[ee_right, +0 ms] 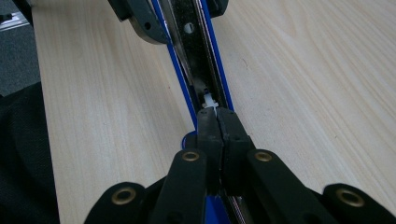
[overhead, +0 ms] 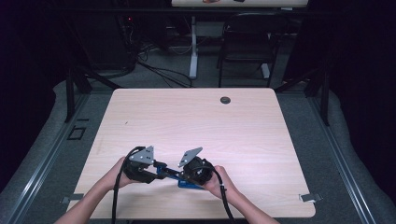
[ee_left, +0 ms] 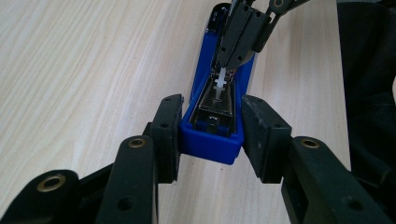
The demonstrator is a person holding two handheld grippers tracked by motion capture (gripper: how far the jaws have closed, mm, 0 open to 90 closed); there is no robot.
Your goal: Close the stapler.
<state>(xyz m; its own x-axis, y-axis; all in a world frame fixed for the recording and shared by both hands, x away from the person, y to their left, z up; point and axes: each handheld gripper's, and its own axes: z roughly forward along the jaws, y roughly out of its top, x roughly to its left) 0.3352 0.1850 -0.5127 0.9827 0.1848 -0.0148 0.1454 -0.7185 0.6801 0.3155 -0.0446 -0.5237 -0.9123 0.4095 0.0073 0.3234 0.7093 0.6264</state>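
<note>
While clamped jaws meet, the stapler's (ee_right: 196, 51) white pusher (ee_right: 210, 99) hides.

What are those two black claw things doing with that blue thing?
A person works on an opened blue stapler on the pale wooden table. The left gripper clamps the stapler's end from both sides. The right gripper, jaws pressed together, pinches the small white plastic pusher inside the metal staple channel.
</note>
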